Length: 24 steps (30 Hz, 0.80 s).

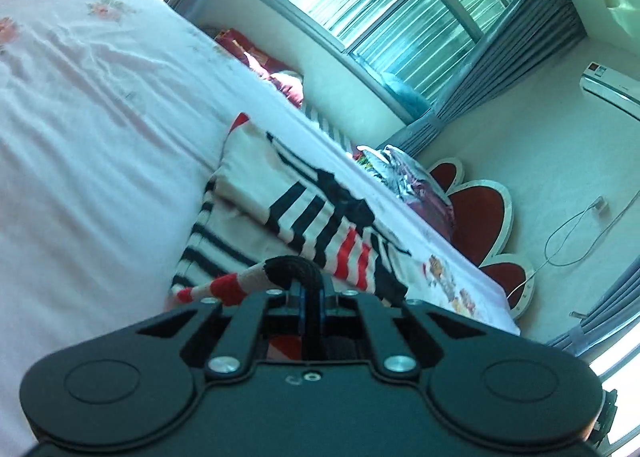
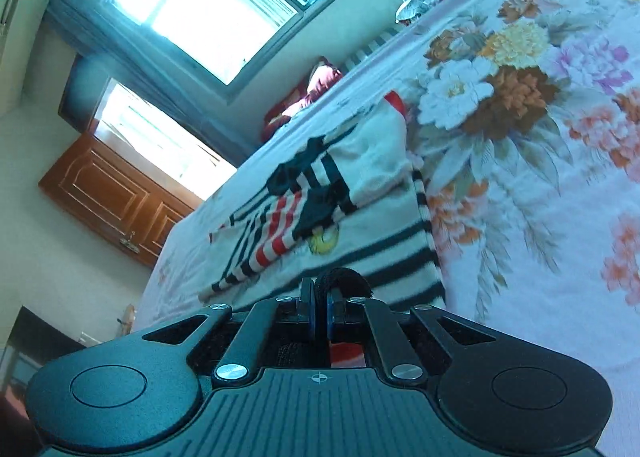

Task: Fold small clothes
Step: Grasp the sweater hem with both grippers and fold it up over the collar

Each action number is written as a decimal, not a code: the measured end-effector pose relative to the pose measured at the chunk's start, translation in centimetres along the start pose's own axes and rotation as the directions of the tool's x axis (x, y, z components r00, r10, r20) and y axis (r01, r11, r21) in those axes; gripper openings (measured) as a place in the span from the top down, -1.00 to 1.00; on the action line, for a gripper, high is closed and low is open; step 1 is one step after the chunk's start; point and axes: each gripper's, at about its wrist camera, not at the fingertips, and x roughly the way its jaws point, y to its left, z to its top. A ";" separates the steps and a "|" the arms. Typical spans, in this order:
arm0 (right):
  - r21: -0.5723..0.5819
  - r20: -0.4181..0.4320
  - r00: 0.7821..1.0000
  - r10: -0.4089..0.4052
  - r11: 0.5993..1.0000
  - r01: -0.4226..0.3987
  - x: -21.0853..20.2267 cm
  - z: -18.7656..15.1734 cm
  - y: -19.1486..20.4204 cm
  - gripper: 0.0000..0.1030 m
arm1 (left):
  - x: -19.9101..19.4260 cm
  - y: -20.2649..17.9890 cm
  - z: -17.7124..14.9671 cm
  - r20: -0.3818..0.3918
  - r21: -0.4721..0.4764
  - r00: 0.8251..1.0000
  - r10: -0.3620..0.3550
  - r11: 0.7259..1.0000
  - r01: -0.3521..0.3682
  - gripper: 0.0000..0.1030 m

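A small striped knit garment [image 1: 280,209], white with black and red stripes, lies on the bed and is partly folded over itself. It also shows in the right wrist view [image 2: 360,193], with a yellow patch on it. My left gripper [image 1: 308,289] is shut on the garment's dark edge, next to a red-and-white striped cuff [image 1: 224,289]. My right gripper [image 2: 320,297] is shut on a dark ribbed edge of the same garment at its near side. Both views are tilted steeply.
The bed sheet [image 2: 540,137] is pale with large flower prints. Dark red pillows [image 1: 288,85] and a bundle of bedding [image 1: 404,173] lie at the far side. A red petal-shaped headboard [image 1: 480,217], a window [image 1: 384,5] and a wooden door [image 2: 116,193] stand beyond.
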 end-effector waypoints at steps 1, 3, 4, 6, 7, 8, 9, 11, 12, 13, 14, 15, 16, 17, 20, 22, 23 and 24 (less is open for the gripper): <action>-0.007 0.010 1.000 0.006 1.000 -0.006 0.5 1.1 0.5 0.92 | 0.9 -0.5 1.1 0.011 0.002 1.000 -0.010 1.000 0.010 0.91; -0.010 0.031 0.999 0.019 1.000 -0.019 1.7 3.9 1.3 0.92 | 2.8 -1.1 3.3 0.027 0.005 0.999 -0.019 1.000 0.019 0.91; -0.004 0.040 0.999 0.023 1.000 -0.023 2.4 5.2 1.5 0.92 | 3.8 -1.2 4.4 0.030 0.004 0.999 -0.023 1.000 0.023 0.91; 0.015 0.055 0.998 0.032 0.999 -0.033 4.3 8.1 1.8 0.92 | 6.2 -1.5 6.7 0.039 0.012 0.999 -0.022 1.000 0.022 0.91; 0.026 0.061 0.997 0.038 0.999 -0.039 5.4 9.4 1.8 0.92 | 7.4 -1.6 7.6 0.035 0.016 0.999 -0.017 1.000 0.017 0.91; 0.035 0.063 0.997 0.038 0.999 -0.040 6.6 10.6 1.8 0.92 | 8.8 -1.6 8.5 0.029 0.017 1.000 -0.010 1.000 0.009 0.91; 0.039 0.062 0.998 0.033 0.999 -0.035 8.0 11.7 1.7 0.92 | 10.2 -1.5 9.3 0.017 0.019 1.000 -0.003 1.000 0.002 0.91; 0.046 0.046 0.999 0.013 0.999 -0.016 11.0 13.5 1.2 0.92 | 13.2 -1.2 10.6 -0.015 0.019 1.000 0.021 1.000 -0.021 0.91; 0.055 0.033 0.999 0.001 0.998 -0.003 12.6 14.3 0.7 0.92 | 15.0 -1.0 11.1 -0.036 0.018 0.999 0.031 0.999 -0.030 0.91; 0.068 0.020 1.000 -0.009 0.998 0.007 14.1 14.9 0.2 0.92 | 16.5 -0.7 11.5 -0.052 0.018 0.998 0.042 0.999 -0.041 0.91; 0.086 0.008 1.000 -0.019 0.996 0.019 15.6 15.4 -0.6 0.92 | 17.9 -0.4 11.9 -0.070 0.020 0.996 0.052 0.999 -0.050 0.91; 0.104 -0.003 1.000 -0.030 0.994 0.030 17.0 15.8 -1.4 0.92 | 19.4 0.0 12.3 -0.091 0.020 0.994 0.059 0.998 -0.058 0.91; 0.131 -0.017 0.999 -0.037 0.991 0.039 18.3 16.2 -2.4 0.92 | 20.7 0.4 12.6 -0.109 0.018 0.992 0.068 0.998 -0.067 0.91; 0.156 -0.030 0.999 -0.046 0.986 0.050 19.5 16.5 -3.3 0.92 | 21.9 0.8 12.9 -0.126 0.017 0.989 0.078 0.997 -0.077 0.91; 0.197 -0.058 0.996 -0.071 0.977 0.081 22.2 17.1 -5.3 0.92 | 24.9 2.2 13.3 -0.175 -0.002 0.981 0.084 0.996 -0.086 0.90; 0.212 -0.071 0.995 -0.074 0.973 0.087 23.6 17.6 -6.3 0.92 | 26.0 2.6 13.5 -0.180 0.007 0.980 0.080 0.997 -0.080 0.78; 0.209 -0.060 0.996 -0.071 0.974 0.082 24.1 17.9 -6.5 0.91 | 26.2 2.7 13.7 -0.164 0.028 0.982 0.089 0.996 -0.086 0.74; 0.209 -0.054 0.996 -0.070 0.975 0.079 24.6 18.2 -6.7 0.91 | 26.5 2.6 13.9 -0.152 0.052 0.983 0.107 0.994 -0.100 0.58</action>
